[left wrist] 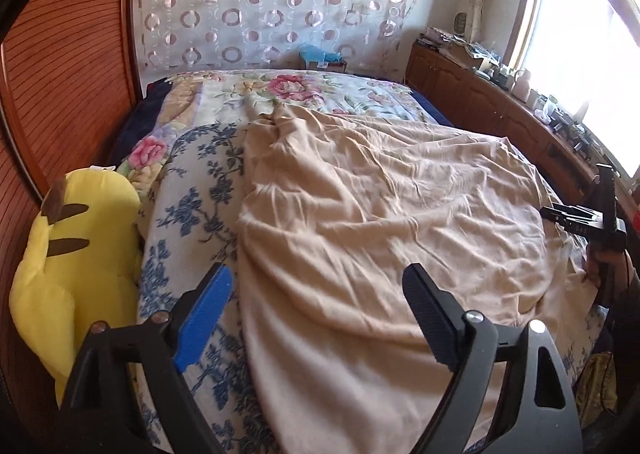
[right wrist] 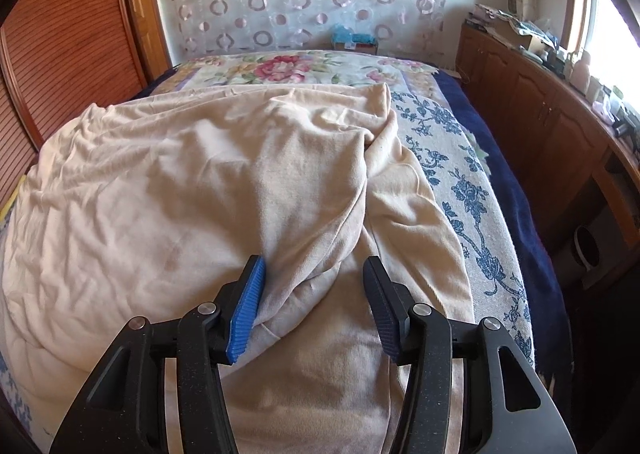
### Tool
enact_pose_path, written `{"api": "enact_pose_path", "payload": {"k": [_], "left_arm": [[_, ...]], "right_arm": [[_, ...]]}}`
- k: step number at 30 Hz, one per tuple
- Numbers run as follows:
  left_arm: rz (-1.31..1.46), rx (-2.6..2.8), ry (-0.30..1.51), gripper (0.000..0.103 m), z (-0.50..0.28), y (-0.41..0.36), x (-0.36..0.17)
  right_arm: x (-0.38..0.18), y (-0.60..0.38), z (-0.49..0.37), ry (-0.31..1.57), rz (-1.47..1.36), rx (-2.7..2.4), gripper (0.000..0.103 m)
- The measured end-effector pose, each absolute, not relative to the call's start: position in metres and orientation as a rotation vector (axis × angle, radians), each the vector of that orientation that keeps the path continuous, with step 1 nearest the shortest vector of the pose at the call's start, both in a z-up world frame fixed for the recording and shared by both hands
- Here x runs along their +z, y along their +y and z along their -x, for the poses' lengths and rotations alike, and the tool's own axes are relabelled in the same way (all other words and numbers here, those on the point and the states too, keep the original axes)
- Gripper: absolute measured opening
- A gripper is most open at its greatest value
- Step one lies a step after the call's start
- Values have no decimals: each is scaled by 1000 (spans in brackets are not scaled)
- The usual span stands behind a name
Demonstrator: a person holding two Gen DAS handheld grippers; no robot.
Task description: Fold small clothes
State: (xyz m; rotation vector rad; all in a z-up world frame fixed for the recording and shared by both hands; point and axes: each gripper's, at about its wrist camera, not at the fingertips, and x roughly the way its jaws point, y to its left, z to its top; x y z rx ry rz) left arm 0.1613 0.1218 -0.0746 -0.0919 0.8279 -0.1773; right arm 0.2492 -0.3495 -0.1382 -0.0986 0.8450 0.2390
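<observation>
A beige garment lies spread and wrinkled on the bed; it also fills the right wrist view. My left gripper is open and empty, hovering over the garment's left edge. My right gripper is open, its jaws standing either side of a raised fold of the garment, with the blue pad touching the cloth. The right gripper also shows at the far right of the left wrist view.
A blue-floral blanket covers the bed, with a rose-patterned quilt behind. A yellow plush toy sits at the left edge. A wooden cabinet with clutter runs along the right under the window. A wooden panel stands on the left.
</observation>
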Motion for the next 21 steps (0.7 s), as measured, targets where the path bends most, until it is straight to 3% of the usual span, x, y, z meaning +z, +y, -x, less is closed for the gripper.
{"api": "enact_pose_path", "payload": {"k": [4, 8, 11, 13, 20, 21], "left_arm": [[116, -147, 898, 68, -186, 122, -89], [155, -90, 942, 63, -200, 130, -103], [166, -99, 948, 44, -200, 128, -107], [151, -117, 947, 25, -201, 124, -107], [122, -105, 974, 24, -212, 120, -113], [118, -111, 971, 18, -213, 120, -113]], "right_arm": [[-138, -350, -249, 844, 99, 239, 52], [-138, -350, -249, 845, 98, 240, 52], [-138, -350, -249, 845, 98, 240, 52], [-138, -350, -249, 846, 97, 240, 52], [-138, -351, -249, 845, 98, 240, 53], [-138, -351, -249, 845, 98, 240, 53]]}}
